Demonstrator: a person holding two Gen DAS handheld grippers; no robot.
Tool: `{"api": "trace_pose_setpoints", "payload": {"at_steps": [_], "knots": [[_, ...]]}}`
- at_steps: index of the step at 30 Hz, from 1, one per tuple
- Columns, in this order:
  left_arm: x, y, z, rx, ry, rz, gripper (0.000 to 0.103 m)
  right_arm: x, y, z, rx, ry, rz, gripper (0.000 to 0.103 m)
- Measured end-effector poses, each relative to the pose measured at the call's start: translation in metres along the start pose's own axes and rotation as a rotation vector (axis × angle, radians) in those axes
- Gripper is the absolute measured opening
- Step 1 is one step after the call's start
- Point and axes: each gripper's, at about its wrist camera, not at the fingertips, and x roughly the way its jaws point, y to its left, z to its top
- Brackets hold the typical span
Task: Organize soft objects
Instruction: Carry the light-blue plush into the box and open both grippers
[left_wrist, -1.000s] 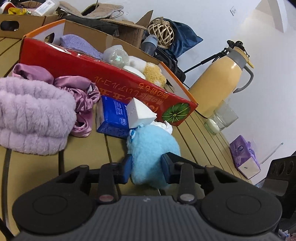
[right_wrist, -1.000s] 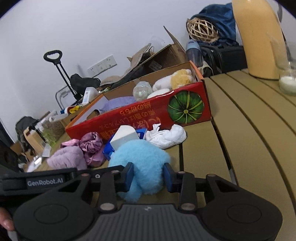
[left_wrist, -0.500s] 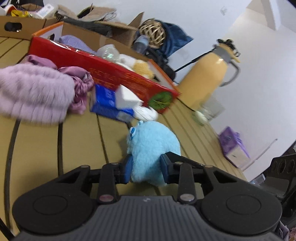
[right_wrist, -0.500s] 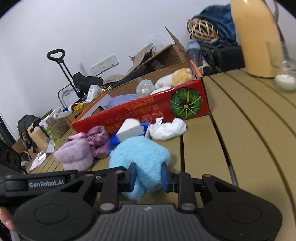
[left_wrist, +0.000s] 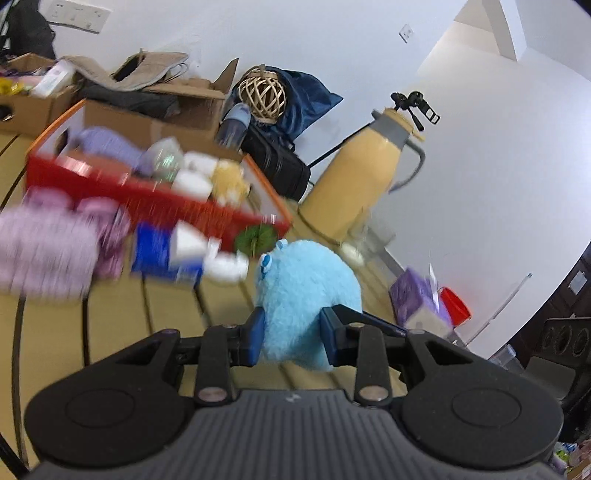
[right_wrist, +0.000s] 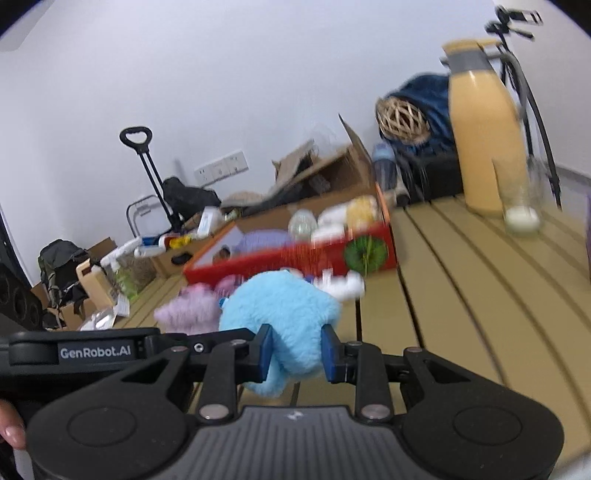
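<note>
Both grippers are clamped on the same blue plush toy, a round fluffy thing with small eyes near its top. In the left wrist view the left gripper reaches forward and level, its blue-padded jaws pressed into the fur on either side of the toy's lower half. In the right wrist view the right gripper does likewise, narrowly parted with the fur squeezed between the pads; the left gripper's black body bearing a white logo lies across the near left there, and a fingertip shows at the left edge. The toy appears raised off the slatted tan surface, though contact beneath it is hidden. Much of the scene behind is motion-blurred. On the left of the surface lie a furry lilac bundle and a pink satin scrunchie, then a blue packet with a white wedge-shaped block on it, and a crumpled white cloth. Behind them stands a red cardboard box printed with a green melon, holding a lavender cloth, a clear ball, and a white-and-yellow plush. Farther right are a woven rattan ball against blue fabric, a tall tan thermos jug, a glass, and a purple tissue box. White walls enclose the room.
</note>
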Motion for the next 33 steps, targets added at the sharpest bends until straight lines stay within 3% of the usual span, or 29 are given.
{"api": "trace_pose_setpoints", "payload": {"at_steps": [6,10,16,18,20,24,30,33], "knots": [[0.063,0.023,0.092,0.016,0.037,0.016,0.032,0.077,-0.026,0.078,0.021,0.02,0.024,0.027],[0.113,0.048,0.128,-0.015,0.084,0.052,0.032,0.141,-0.043,0.107,0.033,0.071,-0.015,0.026],[0.17,0.073,0.136,-0.034,0.182,0.096,0.033,0.196,-0.056,0.115,-0.009,0.132,-0.112,0.026],[0.177,0.079,0.131,-0.038,0.195,0.122,0.039,0.198,-0.054,0.114,-0.055,0.16,-0.127,0.026],[0.176,0.083,0.128,-0.042,0.183,0.116,0.05,0.19,-0.051,0.115,-0.084,0.144,-0.138,0.028],[0.156,0.08,0.135,-0.048,0.142,0.134,0.053,0.163,-0.044,0.124,-0.109,0.077,-0.15,0.032],[0.086,0.047,0.141,0.028,0.063,0.163,0.062,0.116,-0.024,0.139,-0.154,0.049,-0.144,0.038],[0.033,0.031,0.13,0.082,0.004,0.197,0.067,0.083,-0.012,0.142,-0.185,0.026,-0.136,0.046]]}}
